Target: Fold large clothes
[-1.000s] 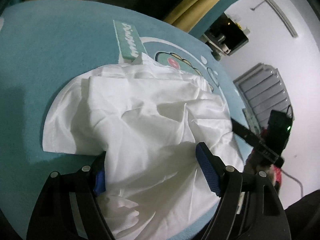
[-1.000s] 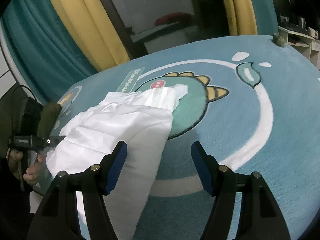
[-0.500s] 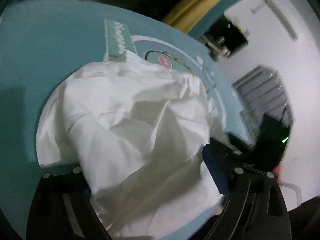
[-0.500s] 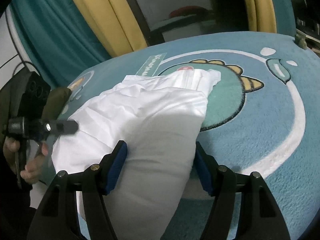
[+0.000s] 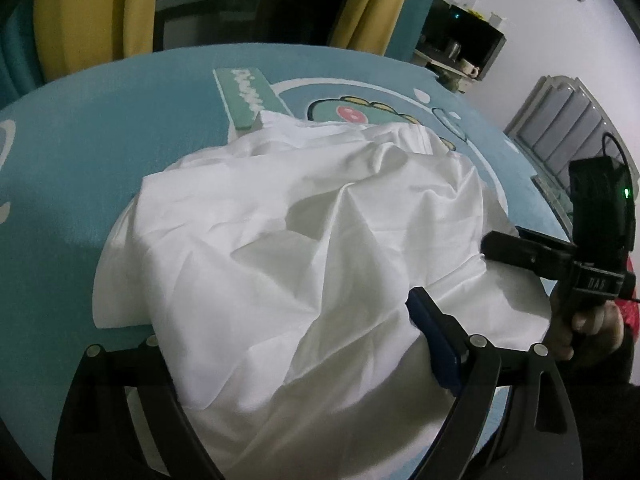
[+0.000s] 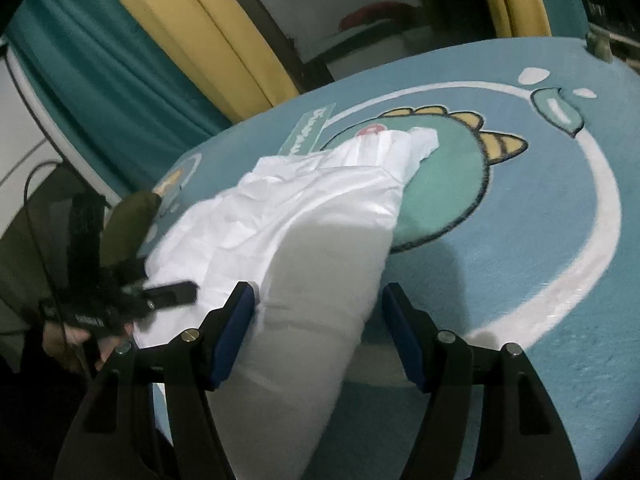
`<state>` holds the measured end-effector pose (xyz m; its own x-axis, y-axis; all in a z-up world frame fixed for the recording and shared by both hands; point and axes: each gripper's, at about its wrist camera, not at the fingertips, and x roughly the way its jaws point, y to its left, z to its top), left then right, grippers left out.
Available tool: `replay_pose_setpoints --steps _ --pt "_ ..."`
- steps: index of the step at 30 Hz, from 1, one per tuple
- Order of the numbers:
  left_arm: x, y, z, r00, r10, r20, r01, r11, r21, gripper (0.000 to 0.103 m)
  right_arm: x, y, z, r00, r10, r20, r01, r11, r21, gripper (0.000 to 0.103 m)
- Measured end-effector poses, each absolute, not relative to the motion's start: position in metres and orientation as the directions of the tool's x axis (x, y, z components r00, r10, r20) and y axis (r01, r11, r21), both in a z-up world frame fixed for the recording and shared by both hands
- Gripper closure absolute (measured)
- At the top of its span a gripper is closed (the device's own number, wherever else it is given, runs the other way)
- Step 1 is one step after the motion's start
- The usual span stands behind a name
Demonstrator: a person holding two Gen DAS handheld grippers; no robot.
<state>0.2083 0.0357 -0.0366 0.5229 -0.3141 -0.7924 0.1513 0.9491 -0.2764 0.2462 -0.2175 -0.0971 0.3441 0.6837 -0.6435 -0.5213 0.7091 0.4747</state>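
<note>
White garment [image 5: 304, 248] lies crumpled on the dinosaur rug [image 6: 520, 240], near end draped between the fingers of both claws. Left claw [image 5: 288, 344]: fingers apart, cloth heaped over the left pad; no pinch seen. Right claw [image 6: 320, 332]: fingers apart, a fabric fold passing through the gap. Long axis runs straight ahead of the right claw. Judgement: both claws equally near; next move needs closing on the near hem.
</note>
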Motion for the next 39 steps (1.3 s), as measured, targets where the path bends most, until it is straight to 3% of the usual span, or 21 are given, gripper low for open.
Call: replay_pose_setpoints --steps 6,9,11,13,16,22,39 --pt "0.201 0.032 -0.036 0.551 -0.319 -0.771 0.169 0.947 -0.272 0.013 0.243 -0.202 -0.099 0.341 0.706 -0.62 -0.532 0.689 0.492 0.034" --pt "0.198 0.027 -0.035 0.556 -0.36 -0.749 0.192 0.932 -0.306 0.036 0.242 -0.198 -0.1 0.337 0.717 -0.611 -0.535 0.679 0.503 0.037" --pt "0.198 0.023 -0.035 0.549 -0.386 -0.741 0.198 0.922 -0.334 0.061 0.242 -0.196 -0.101 0.327 0.721 -0.611 -0.539 0.674 0.506 0.049" --pt "0.198 0.02 -0.034 0.558 -0.395 -0.73 0.2 0.918 -0.343 0.07 0.243 -0.2 -0.103 0.321 0.736 -0.596 -0.528 0.662 0.533 0.061" --pt "0.195 0.019 -0.029 0.576 -0.401 -0.712 0.214 0.915 -0.342 0.08 0.24 -0.2 -0.101 0.315 0.744 -0.589 -0.547 0.65 0.528 0.069" --pt "0.187 0.032 -0.016 0.613 -0.431 -0.662 0.221 0.898 -0.38 0.086 0.231 -0.19 -0.076 0.342 0.75 -0.565 -0.624 0.632 0.46 0.077" --pt "0.153 0.09 0.024 0.761 -0.379 -0.526 0.16 0.896 -0.415 0.089 0.219 -0.121 -0.003 0.335 0.798 -0.501 -0.807 0.518 0.285 0.081"
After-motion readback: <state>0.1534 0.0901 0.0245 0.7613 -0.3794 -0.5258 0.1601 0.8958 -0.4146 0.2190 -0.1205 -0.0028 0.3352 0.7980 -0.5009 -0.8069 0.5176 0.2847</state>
